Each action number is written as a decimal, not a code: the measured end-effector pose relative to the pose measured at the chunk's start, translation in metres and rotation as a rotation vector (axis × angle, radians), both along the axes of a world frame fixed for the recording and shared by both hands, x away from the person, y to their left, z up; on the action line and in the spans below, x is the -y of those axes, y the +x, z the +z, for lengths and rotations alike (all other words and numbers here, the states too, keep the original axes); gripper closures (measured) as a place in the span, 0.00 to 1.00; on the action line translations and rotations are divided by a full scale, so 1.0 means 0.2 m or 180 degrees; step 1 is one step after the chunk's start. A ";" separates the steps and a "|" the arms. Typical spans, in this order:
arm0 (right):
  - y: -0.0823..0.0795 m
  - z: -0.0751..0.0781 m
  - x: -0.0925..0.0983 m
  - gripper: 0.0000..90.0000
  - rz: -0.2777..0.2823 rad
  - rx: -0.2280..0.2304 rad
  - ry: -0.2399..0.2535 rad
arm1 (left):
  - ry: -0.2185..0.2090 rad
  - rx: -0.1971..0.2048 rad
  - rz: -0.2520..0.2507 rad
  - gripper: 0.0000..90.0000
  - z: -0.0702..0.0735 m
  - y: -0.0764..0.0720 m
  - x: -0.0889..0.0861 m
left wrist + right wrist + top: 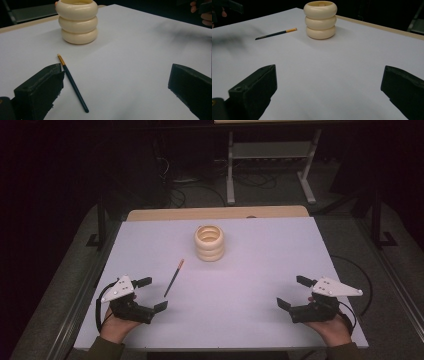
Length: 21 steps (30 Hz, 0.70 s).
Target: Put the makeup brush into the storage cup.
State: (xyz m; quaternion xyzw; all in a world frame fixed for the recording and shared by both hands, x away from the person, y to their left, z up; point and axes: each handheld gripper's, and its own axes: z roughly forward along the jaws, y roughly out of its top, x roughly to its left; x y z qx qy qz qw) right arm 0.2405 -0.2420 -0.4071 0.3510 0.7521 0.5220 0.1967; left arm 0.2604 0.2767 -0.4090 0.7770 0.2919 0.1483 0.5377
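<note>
On the near left of the desk (260, 285), the pencil (174, 278) lies flat just beside the left gripper (151, 294), fingers wide. Right gripper (295, 291) is equally wide, holding nothing. Best approach: straddle the shaft crosswise, then lift toward the cream ringed holder (209, 242).

In my left gripper view, the top rim of the cream holder made of three stacked rings (77, 21) is cut off by the edge. Far right of it, my other hand (200, 11) is cut off too.
</note>
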 end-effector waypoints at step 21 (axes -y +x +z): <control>0.00 0.00 -0.01 0.00 -0.0001 0.0019 0.0001 | 0.0051 -0.0006 0.0044 0.00 0.03 0.06 0.04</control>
